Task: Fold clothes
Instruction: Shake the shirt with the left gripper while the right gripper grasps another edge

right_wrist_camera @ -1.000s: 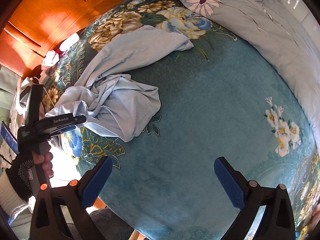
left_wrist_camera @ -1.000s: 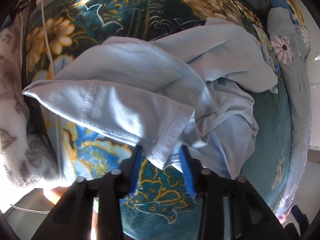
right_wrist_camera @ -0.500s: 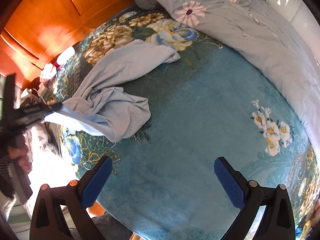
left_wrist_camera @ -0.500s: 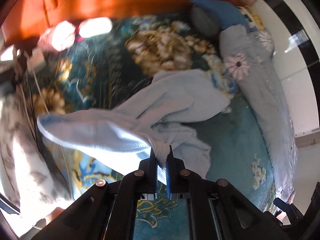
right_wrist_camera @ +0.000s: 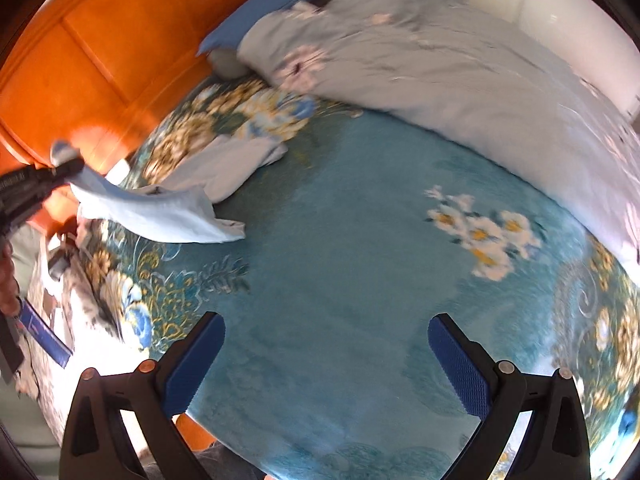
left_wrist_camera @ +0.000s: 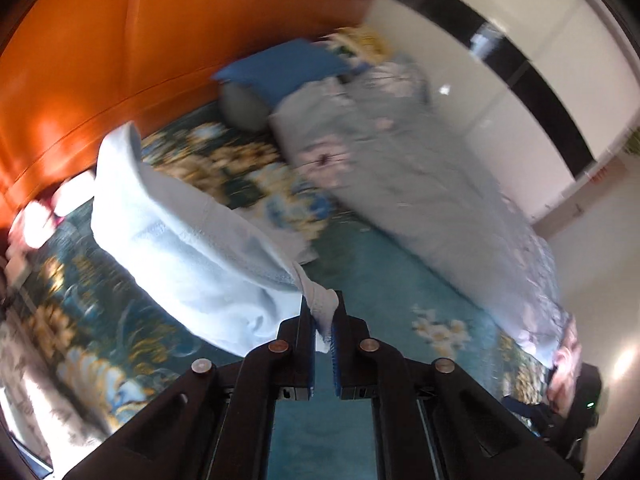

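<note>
Blurred throughout, patterns smeared. Nearest, left gripper (left_wrist_camera: 323,316) clamped narrow on a hem of the pale blue shirt (left_wrist_camera: 192,248), lifted off the teal blanket (right_wrist_camera: 340,260). Right gripper (right_wrist_camera: 326,354) spread wide, empty. Beyond, grey quilt (right_wrist_camera: 460,68), orange headboard (left_wrist_camera: 140,32).

1. 1 light blue shirt (left_wrist_camera: 192,248), seen too from the right wrist (right_wrist_camera: 168,208).
2. 1 bed (right_wrist_camera: 360,240) with a teal floral cover.
3. 1 grey floral quilt (left_wrist_camera: 420,184).
4. 1 blue pillow (left_wrist_camera: 288,68).
5. 1 grey pillow (left_wrist_camera: 240,108), under the blue one.
6. 1 orange wooden headboard (left_wrist_camera: 120,40).
7. 2 tools: the left tool (left_wrist_camera: 323,320) and the right tool (right_wrist_camera: 326,356).
8. 2 blue pads (right_wrist_camera: 460,364) on each tool, 4 altogether.
</note>
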Action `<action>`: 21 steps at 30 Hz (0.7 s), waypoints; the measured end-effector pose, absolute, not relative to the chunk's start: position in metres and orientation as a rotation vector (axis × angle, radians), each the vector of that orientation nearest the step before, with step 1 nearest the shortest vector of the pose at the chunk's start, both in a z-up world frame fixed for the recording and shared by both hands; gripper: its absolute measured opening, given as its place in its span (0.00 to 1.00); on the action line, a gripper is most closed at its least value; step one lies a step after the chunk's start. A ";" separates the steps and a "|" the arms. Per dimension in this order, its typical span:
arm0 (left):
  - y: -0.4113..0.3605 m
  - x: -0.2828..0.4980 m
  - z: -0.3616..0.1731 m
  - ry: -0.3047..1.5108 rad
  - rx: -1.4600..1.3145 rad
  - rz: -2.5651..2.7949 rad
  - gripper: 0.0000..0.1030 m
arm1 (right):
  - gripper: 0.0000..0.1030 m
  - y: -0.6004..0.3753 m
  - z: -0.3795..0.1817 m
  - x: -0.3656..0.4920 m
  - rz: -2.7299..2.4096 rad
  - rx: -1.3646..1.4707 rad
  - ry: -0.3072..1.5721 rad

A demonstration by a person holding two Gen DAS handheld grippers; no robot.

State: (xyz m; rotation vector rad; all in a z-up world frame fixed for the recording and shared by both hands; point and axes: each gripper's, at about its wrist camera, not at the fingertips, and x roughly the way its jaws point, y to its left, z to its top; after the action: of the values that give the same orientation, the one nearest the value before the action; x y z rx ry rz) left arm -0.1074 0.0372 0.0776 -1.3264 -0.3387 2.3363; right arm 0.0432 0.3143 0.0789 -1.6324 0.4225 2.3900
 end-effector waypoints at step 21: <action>0.478 0.171 0.303 -0.267 -0.803 1.486 0.06 | 1.00 0.591 0.107 0.451 1.858 -1.129 0.716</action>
State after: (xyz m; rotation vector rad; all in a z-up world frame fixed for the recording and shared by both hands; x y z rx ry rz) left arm 0.1708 0.4781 0.3030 -0.8033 -0.2665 1.4856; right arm 0.4511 0.5907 0.1066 -1.1294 0.7157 1.8583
